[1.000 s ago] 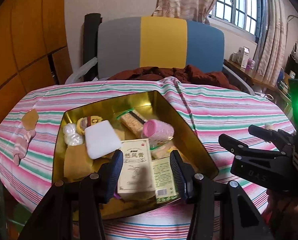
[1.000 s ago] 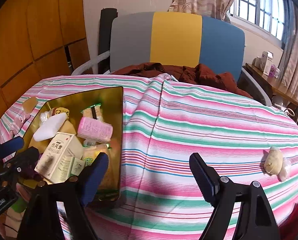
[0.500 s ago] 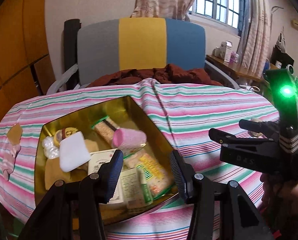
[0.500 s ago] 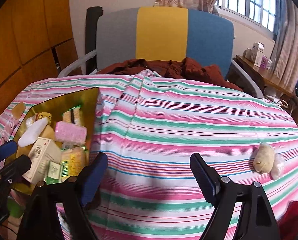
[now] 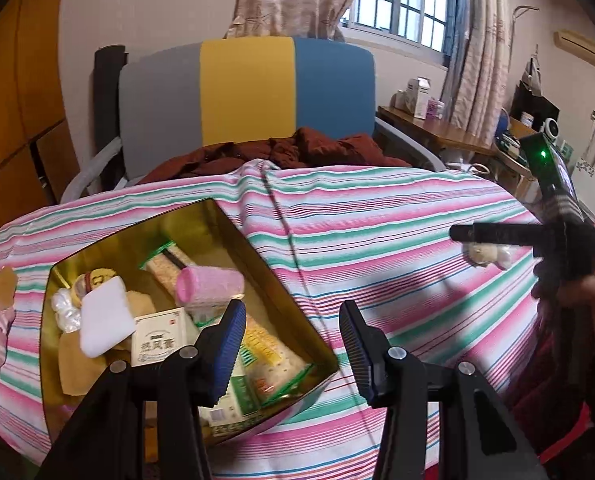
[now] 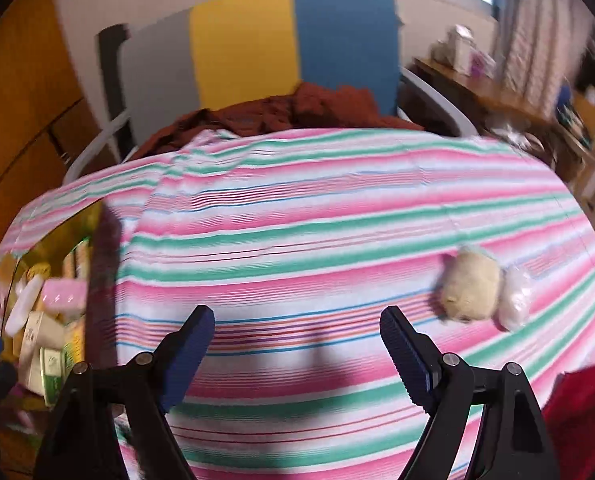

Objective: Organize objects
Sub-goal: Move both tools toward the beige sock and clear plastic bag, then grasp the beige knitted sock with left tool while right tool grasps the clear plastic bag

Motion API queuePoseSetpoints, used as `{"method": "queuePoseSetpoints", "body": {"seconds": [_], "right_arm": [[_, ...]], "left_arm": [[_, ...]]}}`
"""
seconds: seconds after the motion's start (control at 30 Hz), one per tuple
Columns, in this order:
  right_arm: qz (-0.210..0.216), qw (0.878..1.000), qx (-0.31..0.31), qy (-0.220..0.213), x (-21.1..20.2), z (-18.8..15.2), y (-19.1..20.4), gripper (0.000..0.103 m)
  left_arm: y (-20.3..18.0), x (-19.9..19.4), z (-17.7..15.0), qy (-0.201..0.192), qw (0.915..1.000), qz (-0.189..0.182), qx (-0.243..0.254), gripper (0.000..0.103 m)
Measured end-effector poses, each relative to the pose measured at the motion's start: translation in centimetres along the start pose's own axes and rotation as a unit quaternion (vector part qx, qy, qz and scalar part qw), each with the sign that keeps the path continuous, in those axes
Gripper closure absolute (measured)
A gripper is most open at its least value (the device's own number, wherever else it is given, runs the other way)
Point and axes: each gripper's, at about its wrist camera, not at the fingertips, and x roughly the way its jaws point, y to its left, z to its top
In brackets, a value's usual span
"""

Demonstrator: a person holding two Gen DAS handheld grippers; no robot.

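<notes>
My right claw (image 6: pixel 297 344), spread wide and empty, hangs just short of the beige plush toy (image 6: pixel 471 294) lying on the striped desk (image 6: pixel 297 240) beside a clear plastic wrapper (image 6: pixel 515 302): risk I pinch wrapper instead, toy slipping free.

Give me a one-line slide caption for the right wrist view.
Open right gripper over striped tablecloth, beige plush toy ahead to its right, gold tin at left.
</notes>
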Motion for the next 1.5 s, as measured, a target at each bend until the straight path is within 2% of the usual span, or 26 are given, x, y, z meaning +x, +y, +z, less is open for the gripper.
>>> {"method": "queuePoseSetpoints", "body": {"seconds": [0.23, 0.4, 0.47, 0.57, 0.67, 0.7, 0.8, 0.87, 0.93, 1.0, 1.07, 1.3, 1.43, 1.5], "right_arm": [[-0.046, 0.993, 0.108, 0.000, -0.1, 1.8, -9.8, 0.018], [-0.094, 0.978, 0.184, -0.012, 0.8, 3.1, -16.6, 0.018], [-0.092, 0.971, 0.220, -0.005, 1.7, 3.0, -18.8, 0.018], [-0.097, 0.954, 0.284, 0.007, 2.6, 1.9, -21.9, 0.023], [-0.089, 0.943, 0.320, 0.013, 2.6, 1.0, -23.1, 0.028], [-0.091, 0.942, 0.321, 0.020, 2.8, 0.9, -23.2, 0.033], [-0.089, 0.945, 0.312, 0.038, 3.5, 0.9, -22.9, 0.042], [-0.091, 0.949, 0.298, 0.052, 4.0, 1.0, -22.5, 0.050], [-0.090, 0.950, 0.293, 0.065, 4.5, 1.0, -22.4, 0.060], [-0.090, 0.950, 0.287, 0.083, 5.1, 0.9, -22.3, 0.065], [-0.086, 0.950, 0.284, 0.095, 5.6, 0.9, -22.1, 0.065], [-0.106, 0.948, 0.286, 0.087, 4.6, 0.7, -22.1, 0.067], [-0.130, 0.942, 0.297, 0.085, 3.9, 0.4, -22.5, 0.067], [-0.135, 0.937, 0.308, 0.089, 3.7, 0.0, -22.8, 0.067]], "left_arm": [[-2.6, 0.8, 0.5, 0.007, 0.9991, -0.026, 0.032, 0.054], [-4.5, 2.1, 0.9, 0.022, 0.9978, -0.045, 0.044, 0.054], [-5.3, 2.9, 1.1, 0.028, 0.9968, -0.055, 0.051, 0.054], [-6.6, 4.5, 1.5, 0.043, 0.9953, -0.066, 0.057, 0.054], [-8.3, 6.3, 2.0, 0.060, 0.9928, -0.085, 0.061, 0.054], [-8.7, 6.8, 2.2, 0.062, 0.9922, -0.088, 0.063, 0.054], [-9.9, 8.5, 2.9, 0.076, 0.9898, -0.104, 0.061, 0.054], [-11.0, 9.9, 3.2, 0.084, 0.9891, -0.101, 0.065, 0.054], [-11.7, 11.1, 3.3, 0.096, 0.9869, -0.111, 0.066, 0.054], [-12.8, 11.9, 3.5, 0.102, 0.9848, -0.122, 0.069, 0.054], [-13.8, 12.6, 3.7, 0.106, 0.9821, -0.137, 0.074, 0.054], [-16.2, 15.7, 5.3, 0.119, 0.9734, -0.178, 0.082, 0.054], [-18.0, 17.9, 6.8, 0.122, 0.9701, -0.192, 0.086, 0.054], [-19.2, 18.9, 7.3, 0.127, 0.9658, -0.205, 0.095, 0.054]]}}
